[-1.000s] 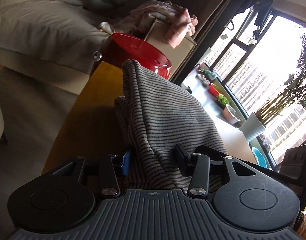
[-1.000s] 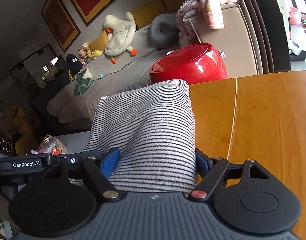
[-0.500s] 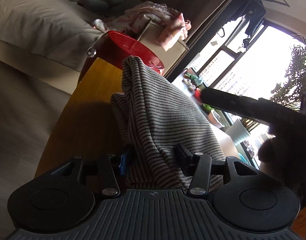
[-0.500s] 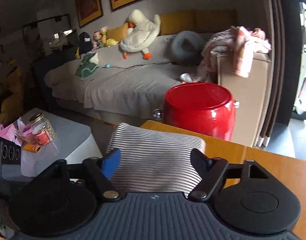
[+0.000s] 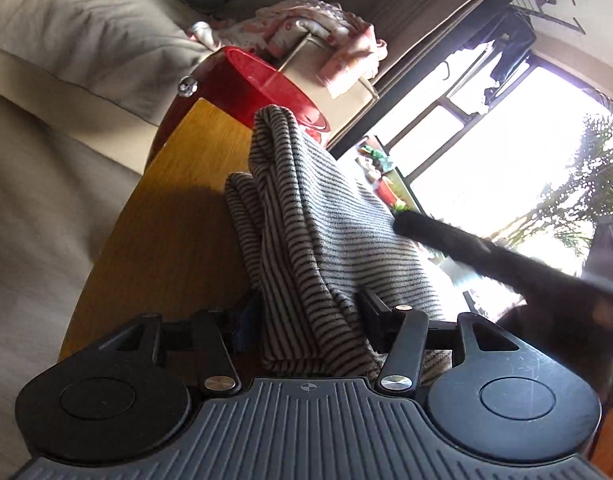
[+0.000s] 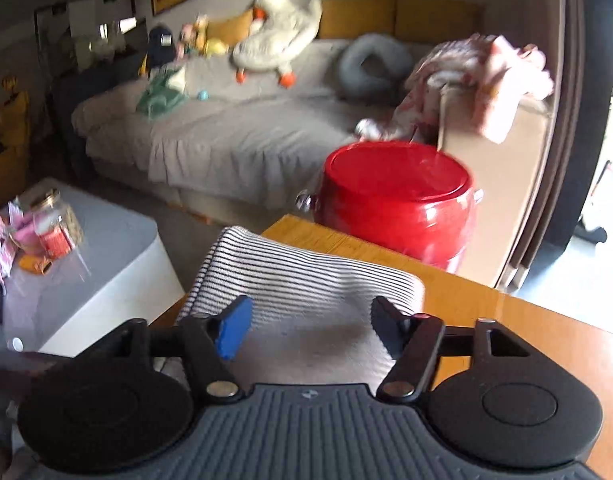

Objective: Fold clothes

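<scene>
In the left wrist view, the wooden table (image 5: 174, 200) runs up the left side, its rounded edge over the floor; the striped garment (image 5: 306, 240) rises from it in bunched, doubled layers; the left gripper (image 5: 306, 312) is pinching a thick gather of that cloth between its fingers, the fabric filling the gap; beyond the cloth stands the red bucket (image 5: 242, 84) off the table's far end; to the right a dark blurred bar (image 5: 486, 248), probably part of the other tool, crosses before the bright window.

In the right wrist view, a grey side table (image 6: 106, 248) with a jar (image 6: 56, 228) lies at the left; the same striped garment (image 6: 306, 276) sits in the middle as a flat, rounded bundle at the table's corner, one edge hanging slightly past the wood; the right gripper (image 6: 308, 328) stands spread above it, its blue pad and black pad apart with nothing between them; the red bucket (image 6: 394, 216) stands just behind the table (image 6: 506, 320).

The risks seem to be these: the garment lies close to the corner, so a pull from the left grip toward the edge could drag the bundle off the table; the left fingers hold several layers at once, so letting go unevenly could let the folds spring loose; the two tools are near each other over the cloth, and a hurried move could knock one against the other; the blur in the right view hints at motion, which would make an exact placement harder.
</scene>
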Available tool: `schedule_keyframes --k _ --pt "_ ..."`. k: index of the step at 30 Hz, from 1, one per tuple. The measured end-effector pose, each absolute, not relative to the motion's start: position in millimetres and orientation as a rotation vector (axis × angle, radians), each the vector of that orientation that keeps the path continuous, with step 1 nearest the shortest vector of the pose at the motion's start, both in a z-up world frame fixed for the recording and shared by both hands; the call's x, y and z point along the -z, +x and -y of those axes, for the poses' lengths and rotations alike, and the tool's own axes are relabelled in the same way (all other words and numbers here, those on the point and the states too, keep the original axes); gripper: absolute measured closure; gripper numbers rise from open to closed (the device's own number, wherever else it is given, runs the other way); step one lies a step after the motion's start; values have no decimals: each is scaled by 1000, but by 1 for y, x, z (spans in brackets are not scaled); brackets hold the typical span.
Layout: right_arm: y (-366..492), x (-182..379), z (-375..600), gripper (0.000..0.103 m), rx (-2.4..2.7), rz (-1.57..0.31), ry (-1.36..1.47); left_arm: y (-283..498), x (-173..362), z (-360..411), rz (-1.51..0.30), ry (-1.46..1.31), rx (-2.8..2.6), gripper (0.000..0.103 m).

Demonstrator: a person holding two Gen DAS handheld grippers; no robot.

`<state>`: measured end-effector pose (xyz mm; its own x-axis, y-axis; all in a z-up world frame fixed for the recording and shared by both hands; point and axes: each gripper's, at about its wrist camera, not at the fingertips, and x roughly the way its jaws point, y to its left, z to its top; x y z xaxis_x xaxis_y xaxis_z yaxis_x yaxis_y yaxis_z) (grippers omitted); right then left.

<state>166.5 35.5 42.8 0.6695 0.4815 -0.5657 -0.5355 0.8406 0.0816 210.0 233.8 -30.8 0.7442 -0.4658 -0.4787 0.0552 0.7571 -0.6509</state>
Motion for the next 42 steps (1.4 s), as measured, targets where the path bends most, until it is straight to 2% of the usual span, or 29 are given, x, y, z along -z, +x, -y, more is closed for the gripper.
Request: schedule_keyframes --k 3,6,9,11,14,16,18,21,23,25,33,35,37,38,39,42 --pt "151 -26 -18 32 -560 -626 -104 214 30 -230 -680 -645 308 45" --pt "142 -8 -11 19 -530 -641 -140 215 22 -226 -676 -614 290 45" --pt "133 -11 -15 18 -565 -627 -160 209 8 -224 -645 -573 256 52" --pt "127 -13 -18 18 -588 -617 -174 201 -7 -226 -598 -542 224 62" --pt "117 -16 -23 18 -622 -602 -194 198 -29 -227 -512 -529 220 65" --pt "111 -18 -26 22 -645 -593 -207 201 -40 -225 -469 -518 236 65" --pt "105 -20 -29 42 -668 -583 -220 213 -41 -220 -483 -514 264 65" --pt "96 -23 -34 57 -702 -568 -240 241 -23 -216 -584 -537 266 65" --pt "89 -25 -37 57 -725 -557 -254 252 -5 -216 -629 -556 240 72" --pt "83 -27 -40 57 -747 -547 -267 256 4 -218 -633 -569 231 74" --pt "82 -32 -14 47 -691 -534 -116 261 -1 -211 -617 -546 213 78" --pt "83 -33 -6 46 -669 -532 -69 249 -10 -209 -596 -512 212 75" --pt "84 -35 2 39 -647 -529 -21 232 -19 -211 -575 -513 217 71" --pt "84 -35 6 31 -636 -528 2 223 -23 -213 -566 -522 216 68" --pt "85 -36 11 27 -625 -526 26 214 -26 -213 -564 -526 212 67" --pt "86 -38 23 26 -592 -522 96 194 -26 -209 -585 -526 209 68"
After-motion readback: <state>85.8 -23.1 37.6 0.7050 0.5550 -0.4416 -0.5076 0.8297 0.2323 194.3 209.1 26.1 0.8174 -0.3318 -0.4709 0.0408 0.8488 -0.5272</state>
